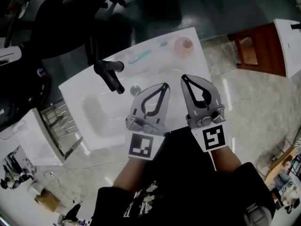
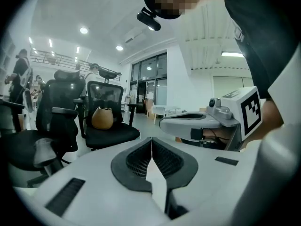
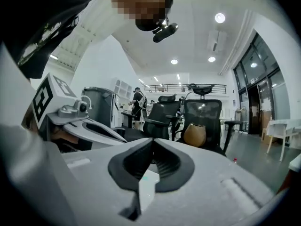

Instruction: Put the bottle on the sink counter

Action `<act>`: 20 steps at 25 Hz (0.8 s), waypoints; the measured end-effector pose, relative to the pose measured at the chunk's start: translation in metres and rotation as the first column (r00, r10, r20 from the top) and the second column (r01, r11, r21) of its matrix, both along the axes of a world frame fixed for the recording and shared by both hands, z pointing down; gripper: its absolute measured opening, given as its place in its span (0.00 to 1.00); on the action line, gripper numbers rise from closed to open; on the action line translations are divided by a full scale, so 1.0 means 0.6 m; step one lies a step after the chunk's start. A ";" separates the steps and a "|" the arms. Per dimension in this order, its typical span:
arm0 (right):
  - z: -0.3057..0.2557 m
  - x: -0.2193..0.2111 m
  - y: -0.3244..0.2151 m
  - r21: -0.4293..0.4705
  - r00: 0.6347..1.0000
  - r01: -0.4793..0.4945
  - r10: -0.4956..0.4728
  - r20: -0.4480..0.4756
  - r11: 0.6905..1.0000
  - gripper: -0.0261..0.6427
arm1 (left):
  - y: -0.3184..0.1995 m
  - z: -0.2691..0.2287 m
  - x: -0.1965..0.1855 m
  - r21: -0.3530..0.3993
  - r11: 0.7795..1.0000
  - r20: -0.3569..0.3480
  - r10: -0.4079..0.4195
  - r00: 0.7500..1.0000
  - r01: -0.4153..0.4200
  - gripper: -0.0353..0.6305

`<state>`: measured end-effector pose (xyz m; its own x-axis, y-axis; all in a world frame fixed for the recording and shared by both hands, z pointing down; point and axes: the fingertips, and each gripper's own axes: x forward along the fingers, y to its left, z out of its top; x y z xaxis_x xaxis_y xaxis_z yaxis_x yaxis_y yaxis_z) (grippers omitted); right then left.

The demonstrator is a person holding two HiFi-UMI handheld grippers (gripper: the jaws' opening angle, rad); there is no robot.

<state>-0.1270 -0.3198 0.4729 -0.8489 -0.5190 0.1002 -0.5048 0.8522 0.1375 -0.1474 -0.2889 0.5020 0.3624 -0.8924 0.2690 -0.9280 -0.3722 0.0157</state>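
Observation:
A pale pink round container (image 1: pixel 183 46), possibly the bottle seen from above, stands at the back right of the white sink counter (image 1: pixel 188 72). Both grippers are held side by side over the front of the counter, pointing away from me. My left gripper (image 1: pixel 165 84) has its jaws closed tip to tip with nothing between them, as the left gripper view (image 2: pixel 151 140) also shows. The right gripper (image 1: pixel 184 77) is likewise shut and empty, its jaws meeting in the right gripper view (image 3: pixel 152 142). Neither gripper touches the container.
A black faucet (image 1: pixel 109 72) rises at the counter's back left, with a drain (image 1: pixel 135 89) in the basin and a teal toothbrush (image 1: pixel 140 57) behind. A chrome rack (image 1: pixel 63 124) stands left, a wooden cabinet (image 1: pixel 258 48) right. Black office chairs (image 2: pixel 106 117) stand beyond.

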 end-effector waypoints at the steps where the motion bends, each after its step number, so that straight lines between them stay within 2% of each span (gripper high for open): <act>1: -0.012 -0.005 0.023 -0.009 1.000 0.019 -0.019 0.006 1.000 0.03 | 0.018 -0.013 0.000 0.013 1.000 0.002 0.002 1.000 -0.002 0.08; 5: -0.069 -0.011 0.099 -0.041 0.996 0.073 -0.071 0.056 0.996 0.03 | 0.082 -0.070 -0.004 0.069 0.998 0.010 0.003 1.000 -0.004 0.08; 10: -0.131 -0.008 0.170 -0.007 0.994 0.071 -0.070 0.090 0.997 0.03 | 0.150 -0.136 -0.031 0.142 0.990 0.049 -0.025 0.999 0.018 0.08; 17: -0.172 0.011 0.295 0.028 0.995 0.082 -0.084 0.061 0.996 0.03 | 0.274 -0.208 -0.035 0.219 0.972 0.055 -0.099 0.994 0.085 0.08; 20: -0.181 -0.006 0.331 0.025 0.992 0.108 -0.109 0.056 0.994 0.03 | 0.319 -0.231 -0.057 0.230 0.964 0.023 -0.143 0.989 0.134 0.08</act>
